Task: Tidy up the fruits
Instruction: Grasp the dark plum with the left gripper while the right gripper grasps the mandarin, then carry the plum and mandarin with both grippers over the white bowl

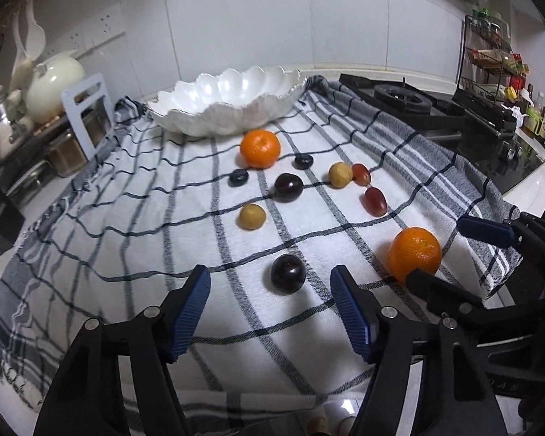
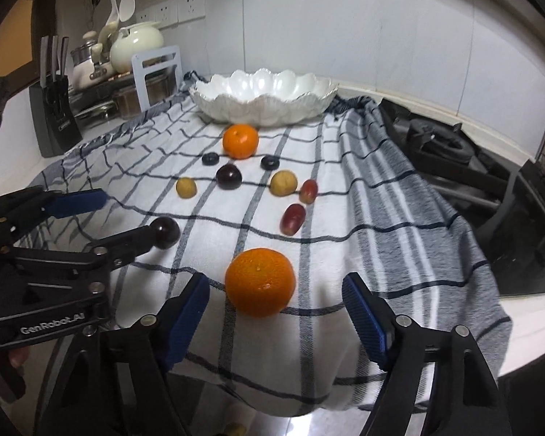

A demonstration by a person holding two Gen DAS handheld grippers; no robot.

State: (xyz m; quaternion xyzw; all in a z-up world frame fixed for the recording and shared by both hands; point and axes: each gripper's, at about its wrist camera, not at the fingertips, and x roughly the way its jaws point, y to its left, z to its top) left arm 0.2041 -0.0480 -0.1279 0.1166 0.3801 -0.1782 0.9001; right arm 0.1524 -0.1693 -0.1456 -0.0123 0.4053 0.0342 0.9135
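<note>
Hovering over the checked cloth (image 1: 134,239) with both tools, I've got my left gripper (image 1: 270,287) lined up on the near dark plum (image 1: 287,273). The plum sits just ahead of the fingertips, centred in the gap, and neither blue pad touches it. Jaws apart, nothing held.

My right gripper (image 2: 276,298) is on the near orange (image 2: 260,282). The orange lies on the cloth just beyond the tips, a touch closer to the left pad than the right, with clear space on both sides. Jaws apart here too, nothing gripped.

From the left wrist view, that same orange shows at the right, bracketed by the right gripper's two fingers. From the right wrist view, the left gripper comes in from the left edge, its nearer finger overlapping the plum; whether it touches I cannot tell from there.

Farther up the cloth lies the rest of the fruit: a second orange (image 1: 260,148) just in front of the white scalloped bowl (image 1: 229,107), two small dark berries (image 1: 238,177) either side of it, another dark plum (image 1: 288,187) in the middle, two yellowish round fruits (image 1: 251,216), and two red grapes (image 1: 375,201) over to the right. The bowl stands at the far edge of the cloth, well apart from both tools. The gas hob (image 1: 403,100) sits right of the cloth.
</note>
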